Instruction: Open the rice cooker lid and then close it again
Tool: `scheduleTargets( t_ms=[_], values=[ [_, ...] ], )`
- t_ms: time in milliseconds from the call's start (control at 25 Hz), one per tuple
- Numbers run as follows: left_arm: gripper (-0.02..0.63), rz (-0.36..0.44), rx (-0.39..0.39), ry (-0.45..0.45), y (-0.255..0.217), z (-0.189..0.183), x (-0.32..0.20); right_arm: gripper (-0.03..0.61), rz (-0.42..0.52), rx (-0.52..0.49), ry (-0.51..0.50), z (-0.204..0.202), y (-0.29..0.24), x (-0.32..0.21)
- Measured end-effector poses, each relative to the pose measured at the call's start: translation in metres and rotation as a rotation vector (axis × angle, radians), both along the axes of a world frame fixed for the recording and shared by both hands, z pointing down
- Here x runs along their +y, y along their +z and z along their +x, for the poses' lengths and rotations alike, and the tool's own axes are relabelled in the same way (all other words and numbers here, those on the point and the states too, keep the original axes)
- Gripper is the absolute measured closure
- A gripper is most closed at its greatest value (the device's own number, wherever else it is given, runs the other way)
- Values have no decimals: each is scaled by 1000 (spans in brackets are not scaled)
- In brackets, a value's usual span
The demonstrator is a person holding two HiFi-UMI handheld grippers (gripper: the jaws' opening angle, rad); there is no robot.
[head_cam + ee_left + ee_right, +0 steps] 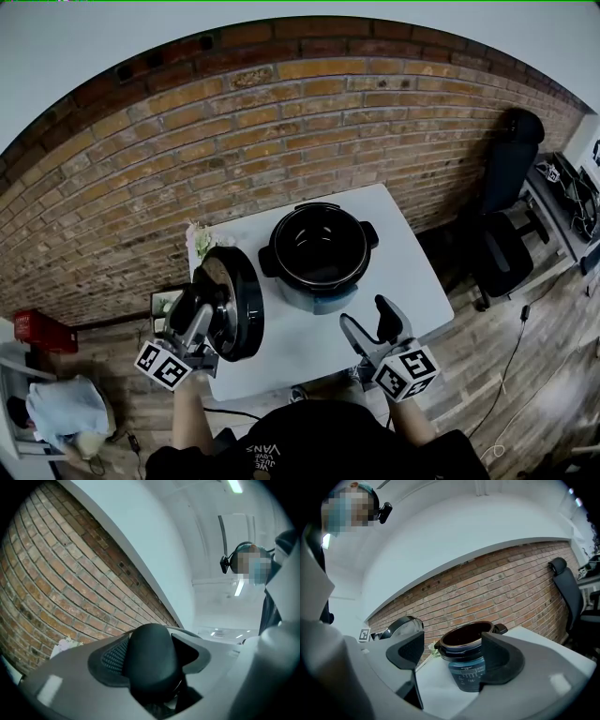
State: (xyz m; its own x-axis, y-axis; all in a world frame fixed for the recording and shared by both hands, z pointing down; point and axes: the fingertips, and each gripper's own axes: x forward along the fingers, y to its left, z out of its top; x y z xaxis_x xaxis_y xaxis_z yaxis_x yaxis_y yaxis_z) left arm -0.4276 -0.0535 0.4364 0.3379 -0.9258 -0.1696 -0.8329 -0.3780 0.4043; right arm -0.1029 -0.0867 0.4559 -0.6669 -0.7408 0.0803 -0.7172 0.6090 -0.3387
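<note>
While the left gripper (199, 328) pinches the lid (234, 300) by its knob (152, 663) beside the open rice cooker (317, 295) (right gripper (367, 317) spread, empty), reseating it squarely likely comes next.

Left gripper (200, 328) is clamping the black knob (152, 660) of the lid (242, 305) between its jaws, with the left forearm (190, 417) reaching forward behind it. Right gripper (373, 330) is pointing ahead, its jaws standing wide apart and gripping nothing, with the right forearm (415, 424) stretching out behind it.
</note>
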Motion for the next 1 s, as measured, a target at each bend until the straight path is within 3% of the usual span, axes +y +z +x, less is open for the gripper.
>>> scheduleTargets(
  t_ms=[520,1000],
  values=[
    [334,11,-9,-34,-4,13,7,206,6,-8,-3,9,-4,-4],
    [334,61,-153,90,-41,51,-65,206,0,-14,1,31,-5,-26]
  ],
)
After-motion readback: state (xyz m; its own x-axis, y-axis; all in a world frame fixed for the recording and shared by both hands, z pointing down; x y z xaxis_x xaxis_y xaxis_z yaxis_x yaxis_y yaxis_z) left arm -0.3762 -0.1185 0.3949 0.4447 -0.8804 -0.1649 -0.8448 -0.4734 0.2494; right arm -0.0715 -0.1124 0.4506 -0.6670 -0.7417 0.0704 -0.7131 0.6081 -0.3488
